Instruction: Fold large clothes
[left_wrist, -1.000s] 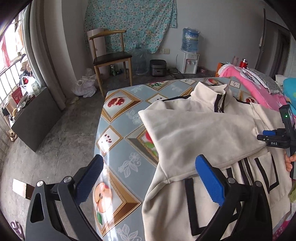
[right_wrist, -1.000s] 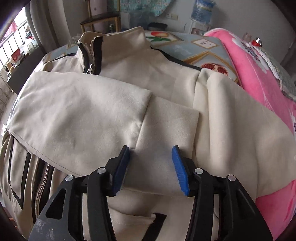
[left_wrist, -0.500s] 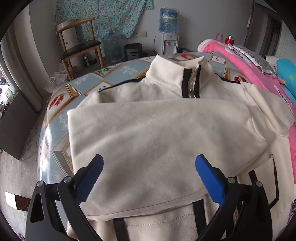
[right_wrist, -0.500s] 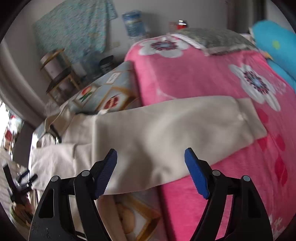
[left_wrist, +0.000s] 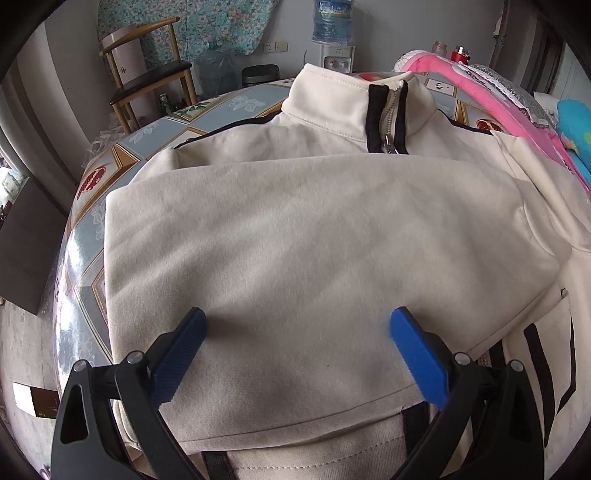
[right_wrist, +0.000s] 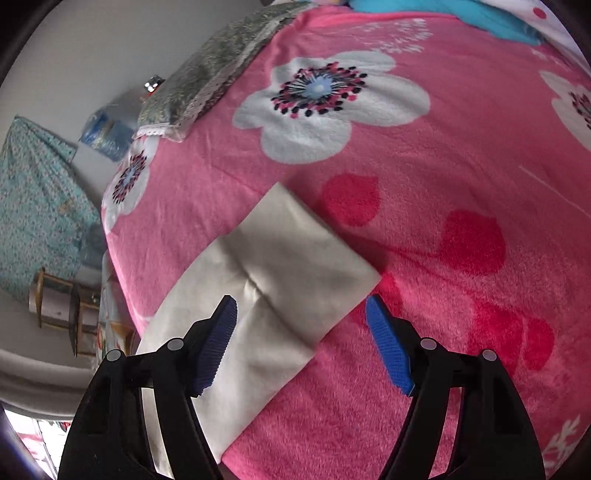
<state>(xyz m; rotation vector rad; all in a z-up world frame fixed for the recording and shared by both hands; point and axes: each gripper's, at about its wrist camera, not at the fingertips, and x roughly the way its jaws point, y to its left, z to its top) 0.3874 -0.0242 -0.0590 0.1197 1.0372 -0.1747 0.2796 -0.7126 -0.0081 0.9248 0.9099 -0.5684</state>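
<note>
Left wrist view: cream jacket (left_wrist: 314, 229) spread on the counter (left_wrist: 92, 192), collar and zip toward the far edge, one sleeve (left_wrist: 295, 258) folded flat across the chest. Left gripper (left_wrist: 297, 350) poised just above that folded sleeve, jaws wide apart, nothing between the pads, no cloth pinched.

Right wrist view: other sleeve (right_wrist: 266, 280) stretched off the counter onto the pink flowered blanket (right_wrist: 424, 166) of the bed, cuff end lying flat. Right gripper (right_wrist: 301, 328) set over the cuff, jaws closing, cloth between them but not yet pressed by either pad.

Risks, as judged: blanket pile caught together with the cuff, owing to the soft fleece directly beneath; only the upper layer of the sleeve taken, leaving the lower layer to drag; folded sleeve pulled askew on the glossy counter cover once the far sleeve came across, with no hold on it from the left side.

Surface and room: counter covered in a shiny blue cloth printed with framed fruit pictures; bed touching its right side. Beyond, a wooden chair (left_wrist: 147, 81), a water dispenser (left_wrist: 334, 40) with its blue bottle, a floral cloth (left_wrist: 192, 22) hung on a pale wall.
</note>
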